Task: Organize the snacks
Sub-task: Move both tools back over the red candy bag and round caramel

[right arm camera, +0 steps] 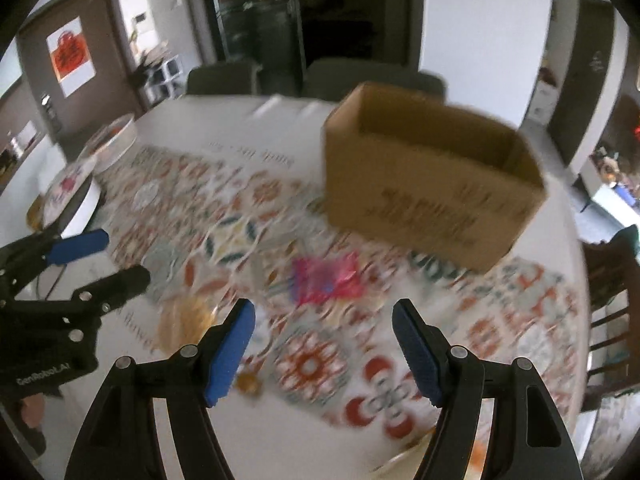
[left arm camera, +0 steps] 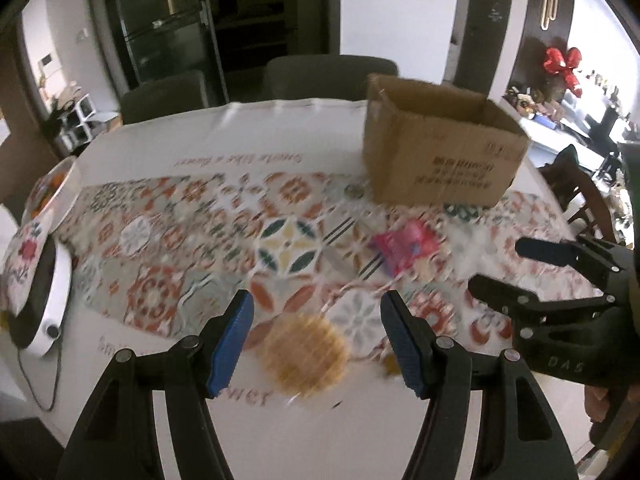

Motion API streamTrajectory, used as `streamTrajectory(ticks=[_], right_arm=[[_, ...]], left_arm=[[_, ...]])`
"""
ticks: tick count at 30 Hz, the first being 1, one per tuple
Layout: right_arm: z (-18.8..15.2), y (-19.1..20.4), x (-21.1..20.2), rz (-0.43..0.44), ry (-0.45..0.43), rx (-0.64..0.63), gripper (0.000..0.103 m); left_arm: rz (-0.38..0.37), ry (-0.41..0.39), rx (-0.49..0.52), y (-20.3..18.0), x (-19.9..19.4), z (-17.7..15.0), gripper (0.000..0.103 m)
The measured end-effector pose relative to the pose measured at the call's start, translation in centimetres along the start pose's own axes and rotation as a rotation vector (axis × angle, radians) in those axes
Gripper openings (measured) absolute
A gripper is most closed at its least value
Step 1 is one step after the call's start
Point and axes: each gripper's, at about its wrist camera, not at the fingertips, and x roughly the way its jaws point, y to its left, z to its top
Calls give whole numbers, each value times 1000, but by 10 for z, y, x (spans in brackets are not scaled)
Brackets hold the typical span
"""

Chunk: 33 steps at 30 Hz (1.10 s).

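Observation:
An open cardboard box [left arm camera: 440,152] stands on the patterned tablecloth at the far right; it also shows in the right wrist view [right arm camera: 432,192]. A pink snack packet [left arm camera: 404,244] lies in front of it, also seen in the right wrist view [right arm camera: 326,278]. A round golden snack [left arm camera: 306,356] lies just ahead of my left gripper [left arm camera: 316,340], which is open and empty. My right gripper [right arm camera: 324,344] is open and empty, just short of the pink packet. A small golden snack [right arm camera: 248,384] lies by its left finger. Both views are blurred.
A white appliance with a floral cover [left arm camera: 32,292] and a plate [left arm camera: 52,188] sit at the table's left edge. Dark chairs [left arm camera: 328,76] stand behind the table, a wooden chair [right arm camera: 612,300] at the right. Another snack shows at the bottom edge [right arm camera: 408,460].

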Motion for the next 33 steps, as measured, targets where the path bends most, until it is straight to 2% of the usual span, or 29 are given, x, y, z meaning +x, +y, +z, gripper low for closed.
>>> streamTrajectory(ticks=[6, 14, 19, 22, 30, 33], right_arm=[[-29, 28, 34, 45, 128, -50, 71], [-63, 52, 70, 78, 266, -108, 66], [-74, 56, 88, 84, 307, -119, 66], [-75, 57, 101, 89, 334, -114, 60], [-70, 63, 115, 66, 329, -137, 55], [-68, 65, 117, 30, 322, -157, 45]], left_arm=[[69, 26, -38, 18, 1, -39, 65], [77, 119, -111, 30, 10, -92, 65], [70, 163, -146, 33, 22, -105, 65], [85, 167, -157, 36, 25, -107, 65], [74, 197, -205, 45, 35, -110, 65], [69, 206, -227, 48, 38, -110, 65]])
